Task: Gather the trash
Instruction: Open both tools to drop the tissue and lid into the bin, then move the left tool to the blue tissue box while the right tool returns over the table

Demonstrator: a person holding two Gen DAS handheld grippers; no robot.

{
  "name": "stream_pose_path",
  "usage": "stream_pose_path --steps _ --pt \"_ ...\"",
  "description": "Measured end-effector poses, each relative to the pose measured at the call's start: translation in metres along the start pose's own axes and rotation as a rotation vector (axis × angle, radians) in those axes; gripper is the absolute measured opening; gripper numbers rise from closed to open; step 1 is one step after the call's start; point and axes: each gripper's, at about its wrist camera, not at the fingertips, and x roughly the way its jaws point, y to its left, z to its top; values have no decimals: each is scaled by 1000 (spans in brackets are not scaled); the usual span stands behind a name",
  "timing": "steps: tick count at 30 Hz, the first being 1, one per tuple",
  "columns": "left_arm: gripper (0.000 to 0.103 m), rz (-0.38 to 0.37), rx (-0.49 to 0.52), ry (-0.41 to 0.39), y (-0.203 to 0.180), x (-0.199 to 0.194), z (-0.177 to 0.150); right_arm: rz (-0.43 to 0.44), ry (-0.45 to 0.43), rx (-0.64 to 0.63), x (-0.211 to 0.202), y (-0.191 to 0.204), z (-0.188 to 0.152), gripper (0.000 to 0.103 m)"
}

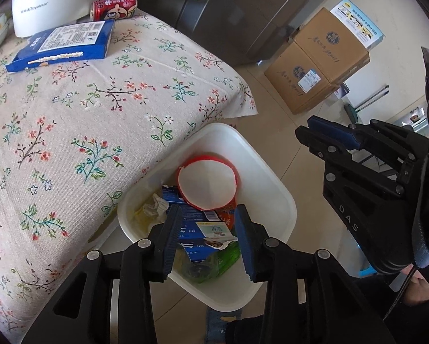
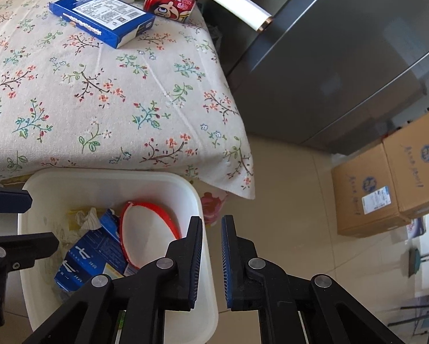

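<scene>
A home kitchen: floral tablecloth (image 2: 105, 91), grey fridge (image 2: 343, 57) (tiled floor).

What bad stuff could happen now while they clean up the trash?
The white plastic bin looks crowded by the red-rimmed paper bowl and blue carton, so later trash might spill. The red drink can, lying sideways near the floral tablecloth's edge, might roll off.

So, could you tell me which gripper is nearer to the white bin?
Left. The left gripper hangs directly over the white bin and its trash; the right gripper sits just past the bin's rim, above the floor.
</scene>
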Motion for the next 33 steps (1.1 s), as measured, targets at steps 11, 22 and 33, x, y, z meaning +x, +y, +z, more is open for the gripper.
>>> stream_pose_path --steps 11,22,33 --pt "40 16 -96 -26 27 -14 11 49 -15 104 8 -11 10 53" --pt "40 11 -343 -90 95 -41 41 196 -43 218 13 -12 38 59" --pt "48 53 -588 -344 209 -103 96 248 -53 235 23 2 63 60"
